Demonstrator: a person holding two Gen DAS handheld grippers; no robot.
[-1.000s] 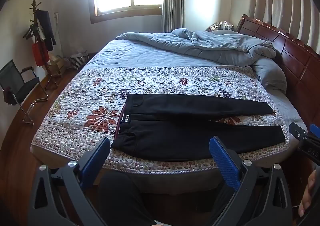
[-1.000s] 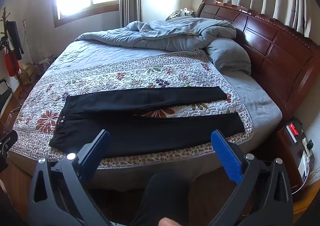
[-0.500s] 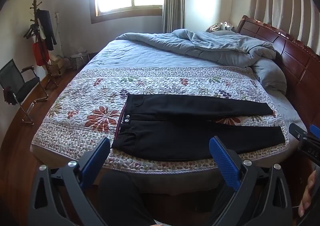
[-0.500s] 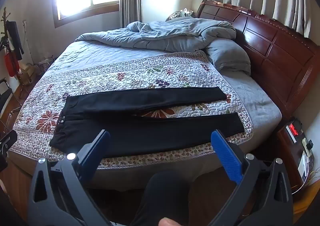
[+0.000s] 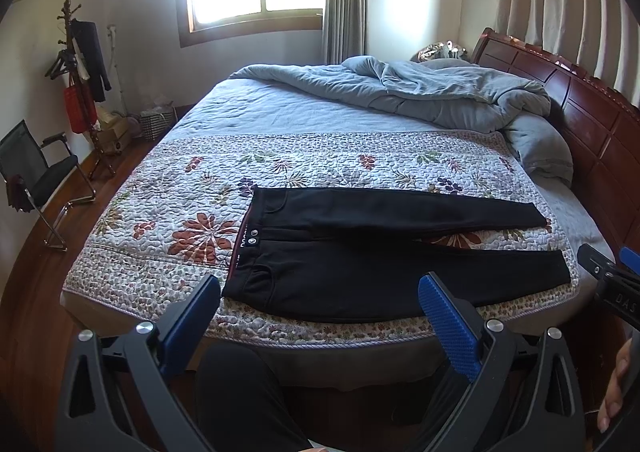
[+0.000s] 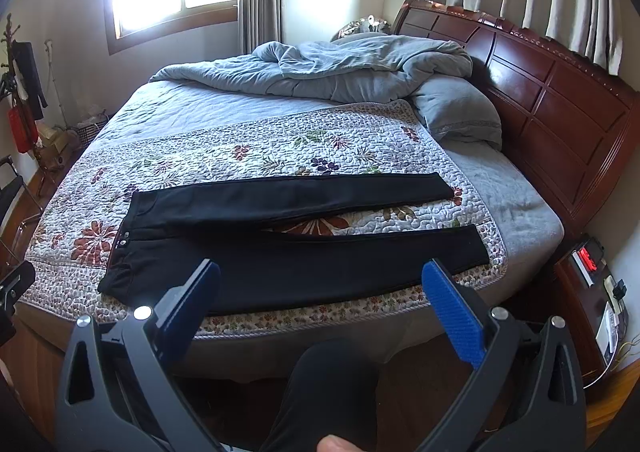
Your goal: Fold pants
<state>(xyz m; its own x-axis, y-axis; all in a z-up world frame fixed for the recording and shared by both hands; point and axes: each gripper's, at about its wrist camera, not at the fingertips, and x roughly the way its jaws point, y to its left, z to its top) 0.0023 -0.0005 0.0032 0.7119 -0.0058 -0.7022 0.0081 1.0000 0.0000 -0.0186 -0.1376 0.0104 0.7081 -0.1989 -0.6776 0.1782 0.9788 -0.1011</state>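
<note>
Black pants (image 5: 360,252) lie flat on the floral quilt (image 5: 168,212) at the near side of the bed, waistband to the left, both legs spread apart and running right. They also show in the right wrist view (image 6: 280,248). My left gripper (image 5: 320,292) is open and empty, held back from the bed's near edge, in front of the waist and near leg. My right gripper (image 6: 320,280) is open and empty, also short of the bed, in front of the near leg. The right gripper's tip shows at the right edge of the left wrist view (image 5: 612,284).
A crumpled grey duvet (image 5: 420,92) and pillow (image 6: 460,112) lie at the far side by the wooden headboard (image 6: 560,100). A nightstand (image 6: 592,292) stands right of the bed. A chair (image 5: 36,180) and coat rack (image 5: 80,64) stand at the left. My knee (image 6: 332,380) is below the grippers.
</note>
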